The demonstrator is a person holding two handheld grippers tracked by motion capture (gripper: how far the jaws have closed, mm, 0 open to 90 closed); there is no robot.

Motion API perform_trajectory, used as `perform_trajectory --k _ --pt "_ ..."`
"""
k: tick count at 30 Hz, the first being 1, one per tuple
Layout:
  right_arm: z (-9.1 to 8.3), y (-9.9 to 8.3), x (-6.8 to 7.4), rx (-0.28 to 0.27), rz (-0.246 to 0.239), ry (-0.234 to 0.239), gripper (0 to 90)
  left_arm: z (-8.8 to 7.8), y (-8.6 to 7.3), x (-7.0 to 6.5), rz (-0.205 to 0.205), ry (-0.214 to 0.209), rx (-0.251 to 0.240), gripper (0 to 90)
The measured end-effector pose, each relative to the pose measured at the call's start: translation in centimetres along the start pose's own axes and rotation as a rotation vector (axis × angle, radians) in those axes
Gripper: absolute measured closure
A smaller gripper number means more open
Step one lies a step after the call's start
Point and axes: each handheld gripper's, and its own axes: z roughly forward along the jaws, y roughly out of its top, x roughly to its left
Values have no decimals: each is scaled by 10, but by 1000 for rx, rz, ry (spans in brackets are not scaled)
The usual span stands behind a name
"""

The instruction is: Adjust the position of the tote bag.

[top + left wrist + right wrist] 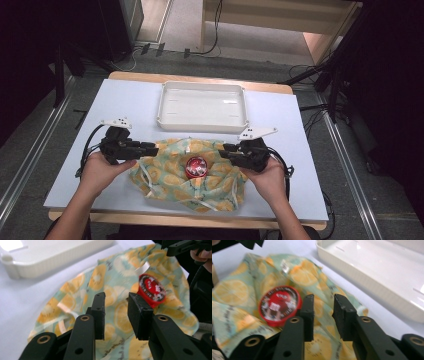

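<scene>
A green cloth with a lemon print (pixel 165 170) lies crumpled on the white table near its front edge. On the middle of the cloth sits a round red tin (pixel 195 167) with a printed lid. My left gripper (pixel 155 148) hovers at the cloth's left edge and points right. In the left gripper view its jaws (pixel 116 300) stand apart with nothing between them, over the cloth (pixel 105 277), and the tin (pixel 151 288) is just beyond. My right gripper (pixel 223 149) faces it from the right, jaws (pixel 323 301) apart and empty, beside the tin (pixel 279 305).
A shallow white tray (pixel 202 122) stands empty behind the cloth, at the table's middle back. The white table top (pixel 130 100) ends in a wooden edge in front. Cables trail from both grippers toward the person's hands.
</scene>
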Motion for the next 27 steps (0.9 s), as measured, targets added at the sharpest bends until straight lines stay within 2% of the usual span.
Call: perform_trajectory --k 3,5,8,13,16,21,27 --pt "0 9 8 -11 -12 11 836 1 7 -8 15 -17 -6 753" --pt "5 13 13 -4 -2 25 895 5 11 -14 27 -24 7 810" --pt "18 18 17 5 18 48 900 13 13 -23 37 -35 26 852" --pt "40 20 20 42 16 60 900 27 11 -37 55 -51 37 872" --pt "52 19 18 62 28 70 900 34 5 -41 55 -59 41 879" --pt "67 16 12 59 9 65 900 46 -8 -47 54 -60 54 879" --pt "83 13 5 67 38 70 900 55 -21 -55 66 -72 76 879"
